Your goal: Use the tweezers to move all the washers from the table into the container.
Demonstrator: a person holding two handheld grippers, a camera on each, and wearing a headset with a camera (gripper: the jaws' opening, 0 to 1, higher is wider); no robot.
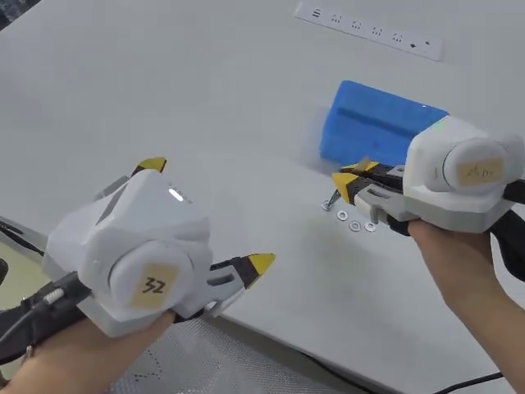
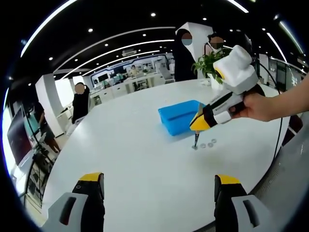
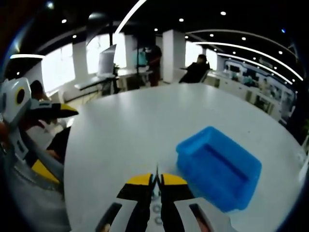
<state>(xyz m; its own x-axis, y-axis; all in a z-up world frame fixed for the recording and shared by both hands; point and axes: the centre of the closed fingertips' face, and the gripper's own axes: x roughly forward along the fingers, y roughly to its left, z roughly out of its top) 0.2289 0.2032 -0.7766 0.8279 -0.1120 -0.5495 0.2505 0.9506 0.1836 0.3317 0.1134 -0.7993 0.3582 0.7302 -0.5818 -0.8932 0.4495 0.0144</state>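
Three small metal washers (image 1: 355, 224) lie on the white table (image 1: 205, 98), just in front of the blue container (image 1: 377, 127). My right gripper (image 1: 351, 174) is shut on thin tweezers (image 1: 330, 199), whose tips point down beside the leftmost washer. In the right gripper view the yellow-tipped jaws (image 3: 157, 180) are pressed together on the tweezers (image 3: 157, 170), with washers (image 3: 157, 208) below them and the container (image 3: 217, 166) to the right. My left gripper (image 1: 207, 213) is open and holds nothing, near the table's front edge. The left gripper view shows the tweezers (image 2: 195, 141) above the washers (image 2: 207, 143).
A white power strip (image 1: 369, 31) lies at the far edge of the table. The table's front edge (image 1: 328, 361) runs close under both hands. Several people stand beyond the table in the left gripper view (image 2: 186, 53).
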